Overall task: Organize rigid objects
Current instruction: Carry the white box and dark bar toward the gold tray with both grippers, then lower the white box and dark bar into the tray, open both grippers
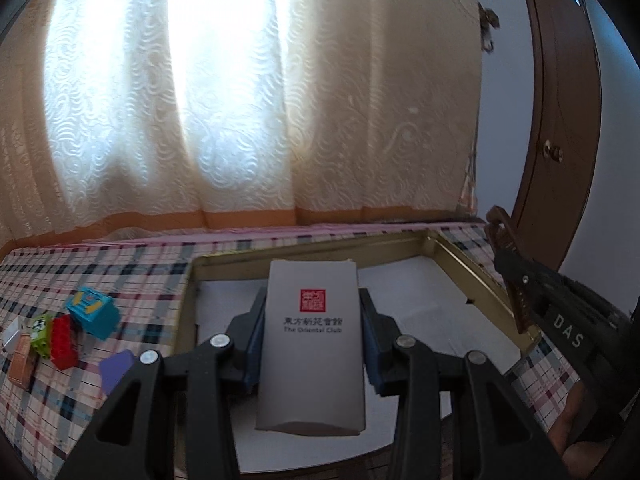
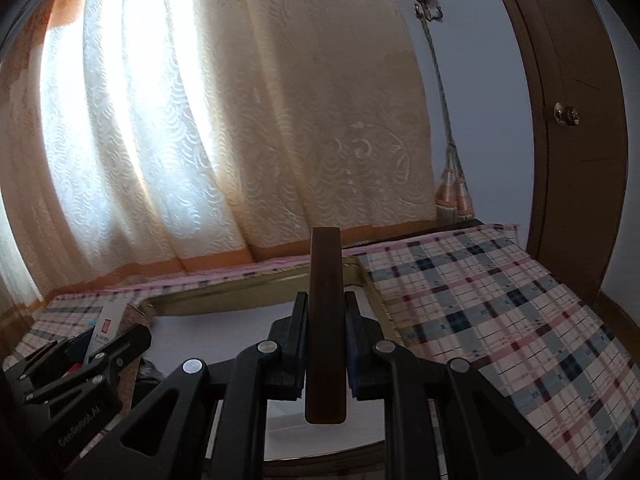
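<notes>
While clamped narrow on a grey card box (image 1: pixel 312 344), the left gripper (image 1: pixel 312 320) hangs over the gold-rimmed tray (image 1: pixel 472 268). Right gripper (image 2: pixel 326 332) pinches a brown comb (image 2: pixel 325 320) edge-up above that tray. Toy blocks (image 1: pixel 64 328) lie on the plaid worktop (image 1: pixel 100 268), left of the tray.

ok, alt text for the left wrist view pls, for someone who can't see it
The left gripper is shut on a grey box printed "The Oriental Club", held over a gold-rimmed tray lined with white paper. The right gripper, at the right edge, holds a brown comb. Small toy blocks lie on the plaid tablecloth at left.
</notes>
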`<state>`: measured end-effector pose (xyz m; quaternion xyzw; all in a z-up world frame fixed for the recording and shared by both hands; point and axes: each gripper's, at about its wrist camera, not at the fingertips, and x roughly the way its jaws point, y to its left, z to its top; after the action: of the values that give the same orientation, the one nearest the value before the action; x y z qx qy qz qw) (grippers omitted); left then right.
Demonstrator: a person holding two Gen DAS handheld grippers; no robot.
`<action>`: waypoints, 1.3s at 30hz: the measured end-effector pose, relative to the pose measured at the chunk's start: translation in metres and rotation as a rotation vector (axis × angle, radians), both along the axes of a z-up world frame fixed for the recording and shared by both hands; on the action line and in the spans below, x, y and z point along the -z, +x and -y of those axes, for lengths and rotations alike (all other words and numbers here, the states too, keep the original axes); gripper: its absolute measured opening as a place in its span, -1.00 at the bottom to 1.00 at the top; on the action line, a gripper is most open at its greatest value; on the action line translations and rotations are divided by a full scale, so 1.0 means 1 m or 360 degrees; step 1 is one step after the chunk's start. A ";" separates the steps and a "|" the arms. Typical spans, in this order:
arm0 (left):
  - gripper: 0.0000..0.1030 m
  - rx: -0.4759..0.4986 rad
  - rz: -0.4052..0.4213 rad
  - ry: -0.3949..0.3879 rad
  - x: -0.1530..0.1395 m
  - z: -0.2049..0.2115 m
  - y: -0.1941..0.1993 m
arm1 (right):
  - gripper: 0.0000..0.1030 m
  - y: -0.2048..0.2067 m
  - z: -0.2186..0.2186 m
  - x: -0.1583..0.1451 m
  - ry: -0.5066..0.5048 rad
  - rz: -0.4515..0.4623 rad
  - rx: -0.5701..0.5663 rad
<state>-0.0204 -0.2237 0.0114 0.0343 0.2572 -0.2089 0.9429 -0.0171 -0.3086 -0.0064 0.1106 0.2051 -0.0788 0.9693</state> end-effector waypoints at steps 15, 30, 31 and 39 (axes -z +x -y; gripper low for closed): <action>-0.22 -0.0035 -0.0119 0.0141 0.024 0.019 0.017 | -0.66 0.016 0.003 0.017 -0.0098 -0.0180 0.0041; -0.22 -0.0067 -0.0144 0.0209 0.030 0.023 0.023 | -0.66 0.019 0.003 0.022 -0.0077 -0.0227 0.0049; -0.20 -0.0077 -0.0149 0.0211 0.030 0.023 0.023 | -0.65 0.019 0.004 0.022 -0.0071 -0.0227 0.0045; 0.99 -0.0104 0.0011 0.0013 0.017 0.002 0.006 | 0.02 0.016 0.001 0.020 0.0011 -0.0184 0.0013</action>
<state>-0.0141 -0.2254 -0.0054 0.0303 0.2558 -0.1769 0.9499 -0.0013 -0.3101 -0.0263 0.1101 0.2604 -0.0882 0.9551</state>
